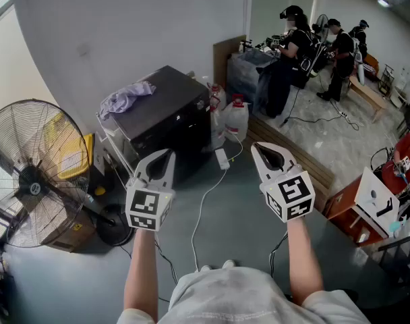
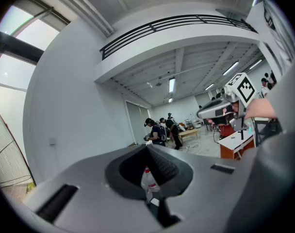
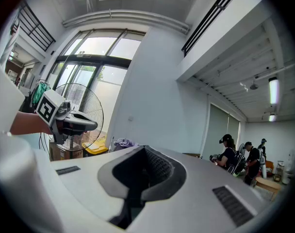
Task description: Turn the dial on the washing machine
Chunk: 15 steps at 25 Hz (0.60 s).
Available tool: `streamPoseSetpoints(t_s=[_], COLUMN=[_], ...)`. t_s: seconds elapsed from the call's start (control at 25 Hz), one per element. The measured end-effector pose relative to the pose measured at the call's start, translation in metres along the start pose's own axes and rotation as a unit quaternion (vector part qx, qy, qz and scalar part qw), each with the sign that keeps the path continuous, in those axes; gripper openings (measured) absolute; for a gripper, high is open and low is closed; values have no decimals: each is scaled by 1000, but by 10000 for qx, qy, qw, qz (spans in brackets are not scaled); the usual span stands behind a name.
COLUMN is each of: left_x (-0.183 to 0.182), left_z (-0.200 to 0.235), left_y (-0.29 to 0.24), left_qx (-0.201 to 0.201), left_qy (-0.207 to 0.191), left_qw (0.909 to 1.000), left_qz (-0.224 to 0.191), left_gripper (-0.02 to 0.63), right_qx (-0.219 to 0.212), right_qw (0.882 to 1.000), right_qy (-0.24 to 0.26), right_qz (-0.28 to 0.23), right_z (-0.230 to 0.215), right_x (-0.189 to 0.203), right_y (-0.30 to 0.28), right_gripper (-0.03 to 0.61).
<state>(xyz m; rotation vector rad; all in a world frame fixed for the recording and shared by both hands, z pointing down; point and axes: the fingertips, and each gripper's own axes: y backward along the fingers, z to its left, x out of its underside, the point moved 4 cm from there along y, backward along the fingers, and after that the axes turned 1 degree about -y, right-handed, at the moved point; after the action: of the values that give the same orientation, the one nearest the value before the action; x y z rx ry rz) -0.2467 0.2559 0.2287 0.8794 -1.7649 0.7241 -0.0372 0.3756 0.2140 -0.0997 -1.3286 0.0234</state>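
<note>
Smooth grey floor (image 1: 252, 208): black boxy washing machine (image 1: 168, 110) ahead of jaws, white power strip (image 1: 222, 158) between them, round metal fan (image 1: 36, 174) left.

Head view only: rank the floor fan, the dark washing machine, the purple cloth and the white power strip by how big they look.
1. floor fan: largest, but it is nearer the camera and cut by the frame edge, so its lead is unsure
2. dark washing machine
3. purple cloth
4. white power strip: smallest
</note>
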Motion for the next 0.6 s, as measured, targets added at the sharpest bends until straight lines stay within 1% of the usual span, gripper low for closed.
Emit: streamPoseSetpoints(t_s=[0.12, 0.36, 0.52, 0.6], left_x=[3, -1, 1, 1], left_z=[-4, -17, -26, -27], left_y=[-7, -22, -36, -47], left_qx=[-5, -83, -100, -118], left_qy=[-5, -51, -141, -118], left_qw=[10000, 9999, 9998, 9997], left_qz=[64, 59, 111, 161], left_gripper=[15, 15, 15, 15], right_qx=[-55, -97, -131, -204], right_qw=[10000, 9993, 9990, 9988], right_qy=[-61, -278, -358, -400], right_qz=[-29, -230, -218, -187], right_z=[-8, -29, -45, -53], right_x=[2, 10, 23, 29], right_y=[0, 2, -2, -8], right_gripper=[14, 14, 14, 14])
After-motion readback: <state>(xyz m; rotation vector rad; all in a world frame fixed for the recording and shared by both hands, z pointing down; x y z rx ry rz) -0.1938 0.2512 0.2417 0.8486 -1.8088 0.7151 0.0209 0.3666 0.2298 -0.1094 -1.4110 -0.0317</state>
